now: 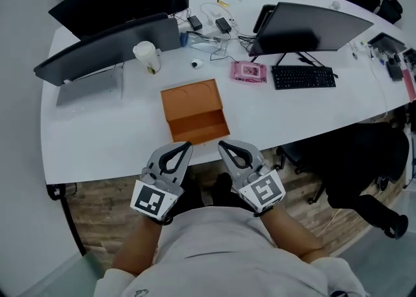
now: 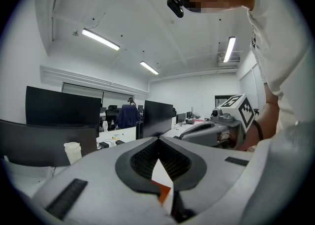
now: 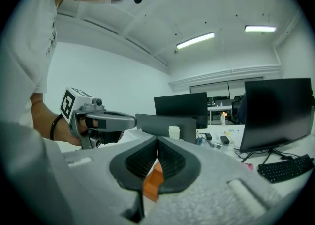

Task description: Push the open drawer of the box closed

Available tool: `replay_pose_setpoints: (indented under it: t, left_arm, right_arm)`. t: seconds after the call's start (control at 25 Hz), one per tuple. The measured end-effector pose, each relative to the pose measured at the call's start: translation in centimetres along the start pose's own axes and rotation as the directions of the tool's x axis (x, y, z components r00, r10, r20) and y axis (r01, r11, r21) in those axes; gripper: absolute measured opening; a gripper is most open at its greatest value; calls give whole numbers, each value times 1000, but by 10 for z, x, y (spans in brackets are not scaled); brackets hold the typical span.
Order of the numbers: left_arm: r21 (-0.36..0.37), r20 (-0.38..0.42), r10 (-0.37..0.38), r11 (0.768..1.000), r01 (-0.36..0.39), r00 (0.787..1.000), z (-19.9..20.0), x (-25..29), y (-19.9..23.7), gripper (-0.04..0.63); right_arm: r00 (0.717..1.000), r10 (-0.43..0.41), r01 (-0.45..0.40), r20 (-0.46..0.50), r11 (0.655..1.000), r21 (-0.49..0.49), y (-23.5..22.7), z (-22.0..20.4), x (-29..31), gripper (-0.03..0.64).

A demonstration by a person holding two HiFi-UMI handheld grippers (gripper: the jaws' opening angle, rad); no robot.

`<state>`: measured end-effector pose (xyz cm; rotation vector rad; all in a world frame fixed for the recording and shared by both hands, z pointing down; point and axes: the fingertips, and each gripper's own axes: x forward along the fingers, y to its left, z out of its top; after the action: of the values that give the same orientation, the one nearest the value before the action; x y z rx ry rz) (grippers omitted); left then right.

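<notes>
An orange box [image 1: 191, 100] stands on the white desk [image 1: 97, 140], its open drawer [image 1: 200, 126] pulled out toward the desk's front edge. My left gripper [image 1: 188, 145] is shut and empty, its tip just in front of the drawer's left corner. Shut and empty too, my right gripper [image 1: 221, 144] has its tip at the drawer's right front. In the left gripper view the jaws meet at the tip of my left gripper [image 2: 158, 141], and a sliver of the orange box [image 2: 164, 192] shows below it. The right gripper view shows my right gripper [image 3: 157, 140] shut, with the orange box [image 3: 153, 182] behind its gap.
Two dark monitors [image 1: 110, 39] stand at the back left and another monitor [image 1: 312, 26] at the back right. A paper cup [image 1: 147, 56], a pink packet [image 1: 249, 71] and a black keyboard [image 1: 303, 77] lie behind the box. An office chair [image 1: 364, 159] sits right of me.
</notes>
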<state>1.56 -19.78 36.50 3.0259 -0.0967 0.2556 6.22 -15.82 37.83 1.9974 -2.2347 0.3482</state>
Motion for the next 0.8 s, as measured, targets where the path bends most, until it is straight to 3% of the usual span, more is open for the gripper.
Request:
replay_pose_setpoints:
  t: [0.4,0.8]
  left_arm:
    - [-43,-58,-17,999,15,998,-51,13,31,-2]
    - [-67,-124,-55,997,47,991,-109,20,36,-2]
  right_arm:
    - [995,-14,20,-104,998,57,-12,-79,36,60]
    - [971,24,6,-236,992,123,-4,-156,58,87]
